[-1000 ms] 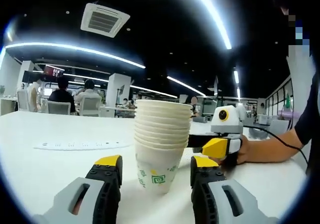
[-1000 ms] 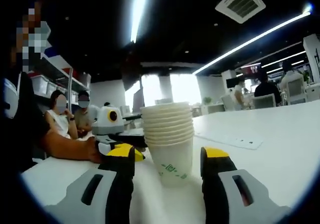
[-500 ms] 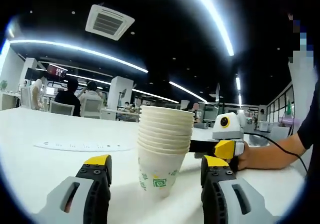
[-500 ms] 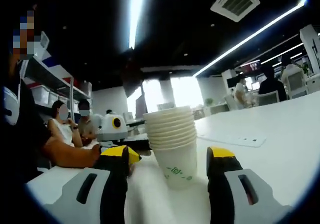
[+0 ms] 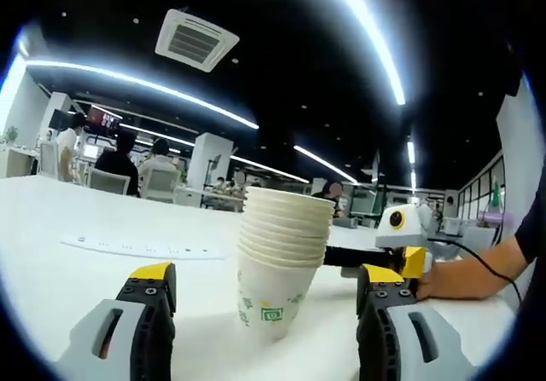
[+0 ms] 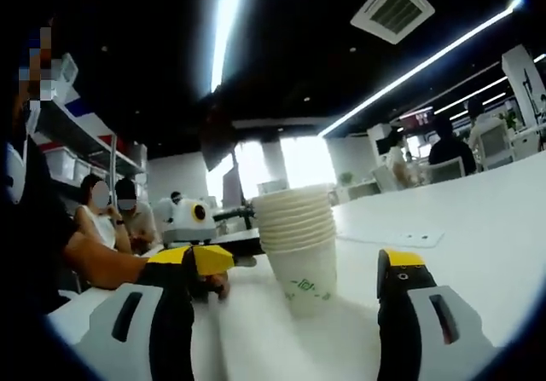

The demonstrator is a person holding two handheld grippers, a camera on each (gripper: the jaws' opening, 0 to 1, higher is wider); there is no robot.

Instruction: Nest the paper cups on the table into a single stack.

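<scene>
On the table [image 5: 60,287] your stack [image 5: 281,257] stood free. Both grippers, left [image 5: 260,300] and right [image 6: 290,287], had spread wide and empty, so nesting looked done.

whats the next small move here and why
Probably draw both hand-held grippers back: left and right are open, jaws clear of the cup stack, which stands upright on the table as a single nest.

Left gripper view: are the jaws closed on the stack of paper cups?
No, the left gripper stands wide open, its jaws well apart from the cup stack, which stands free on the table.
</scene>
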